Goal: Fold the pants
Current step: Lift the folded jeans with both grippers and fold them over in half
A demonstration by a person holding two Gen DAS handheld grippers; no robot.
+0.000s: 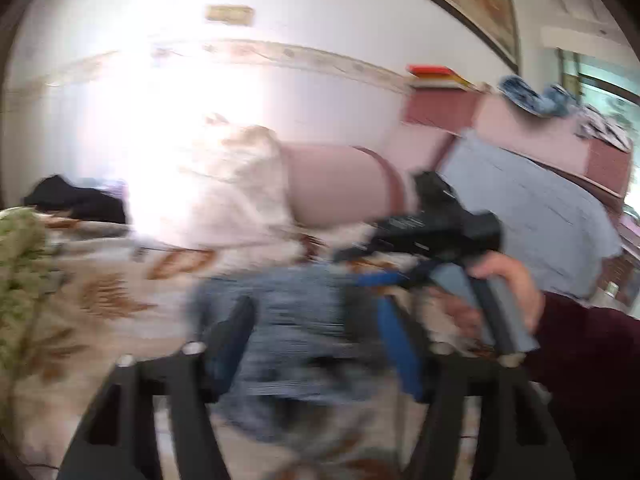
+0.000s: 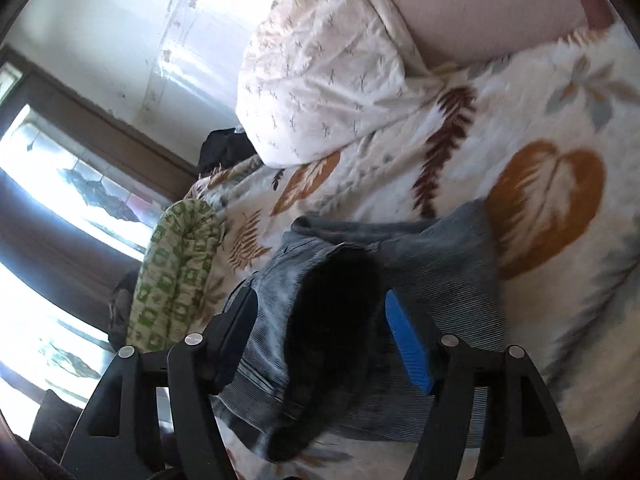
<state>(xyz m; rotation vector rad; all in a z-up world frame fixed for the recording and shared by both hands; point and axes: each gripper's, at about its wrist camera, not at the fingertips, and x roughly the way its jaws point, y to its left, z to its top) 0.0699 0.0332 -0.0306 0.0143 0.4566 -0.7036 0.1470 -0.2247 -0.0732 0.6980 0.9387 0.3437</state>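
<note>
Left gripper (image 1: 320, 344): jaws standing apart, gripping nothing, pants (image 1: 288, 320) blurred beneath on leaf-print bedspread (image 1: 104, 300). Right gripper (image 2: 324, 340): likewise released, straddling pants' bunched fold. Fold appearing mostly made; squaring and flattening likely remaining.

Blue-grey ribbed pants (image 2: 440, 264) on white, orange-leaf-patterned bedspread (image 2: 552, 128)

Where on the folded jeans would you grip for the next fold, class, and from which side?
Grip the jeans at the open hem nearest the right gripper, probably coming in from the camera side. The layered denim edge stands up off the leaf-print bedspread there and already lies between the open jaws.
</note>
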